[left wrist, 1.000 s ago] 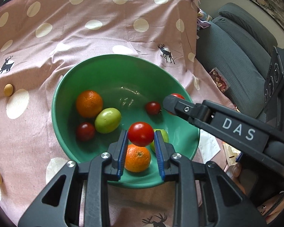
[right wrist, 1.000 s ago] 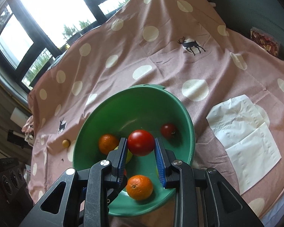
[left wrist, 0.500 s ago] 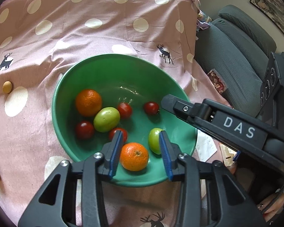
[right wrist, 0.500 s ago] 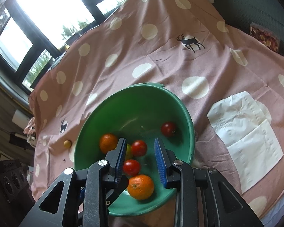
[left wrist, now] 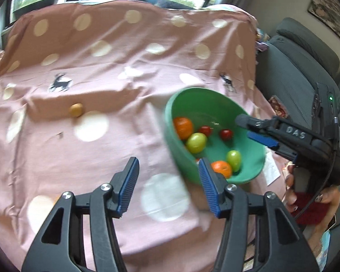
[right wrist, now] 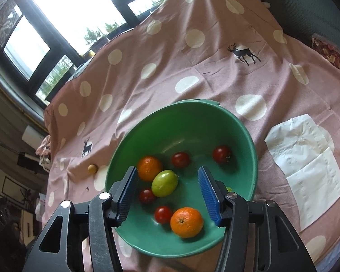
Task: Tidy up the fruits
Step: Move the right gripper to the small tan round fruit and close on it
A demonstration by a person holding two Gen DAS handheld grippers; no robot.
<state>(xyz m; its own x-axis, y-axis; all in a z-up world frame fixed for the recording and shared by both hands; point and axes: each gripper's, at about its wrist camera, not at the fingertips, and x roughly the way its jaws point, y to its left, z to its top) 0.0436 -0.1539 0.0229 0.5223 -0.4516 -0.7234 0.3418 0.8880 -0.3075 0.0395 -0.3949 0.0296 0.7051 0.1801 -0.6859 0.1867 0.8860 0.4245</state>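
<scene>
I read both grippers as released. The left gripper (left wrist: 168, 184) has its jaws spread wide with nothing between the blue pads; it hangs over the pink polka-dot tablecloth (left wrist: 115, 72), just left of the green bowl (left wrist: 170, 122). The right gripper (right wrist: 168, 193) is likewise spread and empty, positioned above the bowl's (right wrist: 249, 136) near half.

Bowl contents, per the right wrist view:
- two oranges, one near the left wall (right wrist: 149, 168), one at the near side (right wrist: 186, 221), glossy and round;
- one large yellow-green oval fruit (right wrist: 164, 183), touching the left orange;
- four small dark-red tomatoes: (right wrist: 180, 159), (right wrist: 221, 154), (right wrist: 147, 195), (right wrist: 163, 214);
- a second green fruit (left wrist: 233, 159), clear in the left wrist view, mostly hidden behind the right pad in the other.

One small tan fruit (right wrist: 92, 168) lies on the cloth outside the bowl, near its left rim. A white paper napkin (right wrist: 306, 170) lies on the cloth right of the bowl. The left wrist view is motion-blurred.
</scene>
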